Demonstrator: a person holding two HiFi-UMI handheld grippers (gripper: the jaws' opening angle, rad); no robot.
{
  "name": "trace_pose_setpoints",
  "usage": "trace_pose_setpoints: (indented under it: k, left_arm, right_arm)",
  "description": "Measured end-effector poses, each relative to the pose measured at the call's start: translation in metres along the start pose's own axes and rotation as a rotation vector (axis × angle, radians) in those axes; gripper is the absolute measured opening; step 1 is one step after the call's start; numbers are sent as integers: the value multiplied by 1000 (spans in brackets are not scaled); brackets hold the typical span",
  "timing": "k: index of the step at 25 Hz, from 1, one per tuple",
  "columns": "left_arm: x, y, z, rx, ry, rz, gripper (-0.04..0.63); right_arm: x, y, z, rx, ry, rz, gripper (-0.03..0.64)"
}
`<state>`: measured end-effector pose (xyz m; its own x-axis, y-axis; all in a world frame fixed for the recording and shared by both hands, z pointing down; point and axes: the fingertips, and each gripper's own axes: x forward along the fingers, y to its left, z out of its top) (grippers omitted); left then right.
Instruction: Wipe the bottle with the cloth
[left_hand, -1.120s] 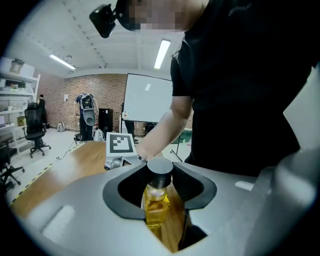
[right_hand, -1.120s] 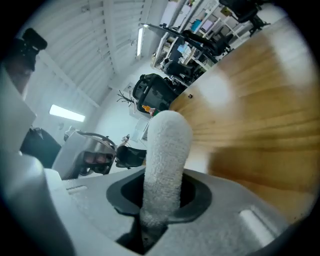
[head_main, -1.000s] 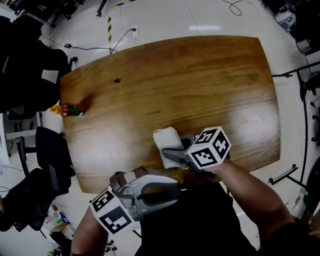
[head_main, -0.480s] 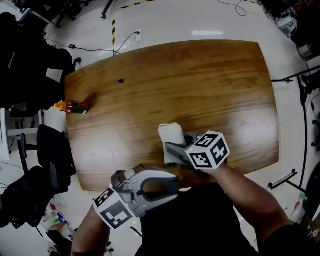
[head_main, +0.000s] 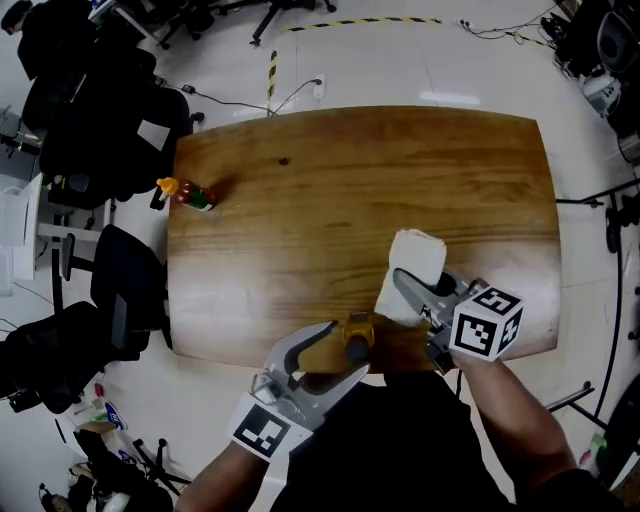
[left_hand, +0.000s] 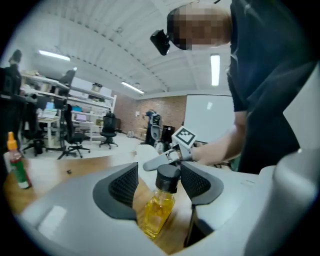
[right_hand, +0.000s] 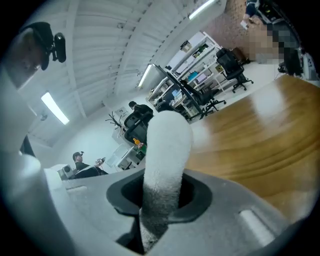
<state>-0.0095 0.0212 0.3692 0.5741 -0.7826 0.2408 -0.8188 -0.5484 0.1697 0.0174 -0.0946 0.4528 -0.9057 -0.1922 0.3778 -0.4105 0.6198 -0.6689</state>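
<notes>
Small glass bottle (head_main: 358, 328) with yellow liquid and a black cap, standing at the near edge of the desk (head_main: 300, 200), between the jaws of the left gripper (left_hand: 161, 184), just opened wide and not pressing on it. White cloth (head_main: 412, 262), rolled thick, clamped in the jaws of the right gripper (right_hand: 161, 192), sticking out forward above the desk, just beside the bottle.

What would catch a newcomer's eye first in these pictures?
A black-capped bottle of yellow liquid sits between the left gripper's jaws, which have just been opening, at the table's near edge. Beside it the right gripper clamps a white cloth.
</notes>
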Motion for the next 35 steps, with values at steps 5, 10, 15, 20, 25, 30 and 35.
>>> trace_pose_setpoints:
  k: [5, 10, 15, 20, 25, 30, 35]
  left_arm:
    - [-5, 4, -1, -92, -48, 285, 238]
    - [9, -3, -6, -98, -62, 383, 235]
    - [3, 5, -10, -92, -78, 485, 198]
    - [2, 2, -10, -85, -72, 514, 176]
    - [3, -1, -10, -38, -60, 353, 173]
    - [-3, -13, -14, 48, -2, -16, 173]
    - [-10, -23, -24, 143, 128, -332, 173]
  right_arm:
    - [-7, 8, 7, 13, -26, 33, 78]
    - [-13, 17, 3, -20, 12, 94, 78]
    - [-12, 30, -6, -56, 59, 148, 78]
    - [-13, 36, -11, -75, 90, 177, 78]
    - [-13, 40, -14, -76, 109, 192, 78]
    - [-12, 37, -16, -56, 93, 173, 78]
    - [-14, 26, -25, 39, 72, 128, 78]
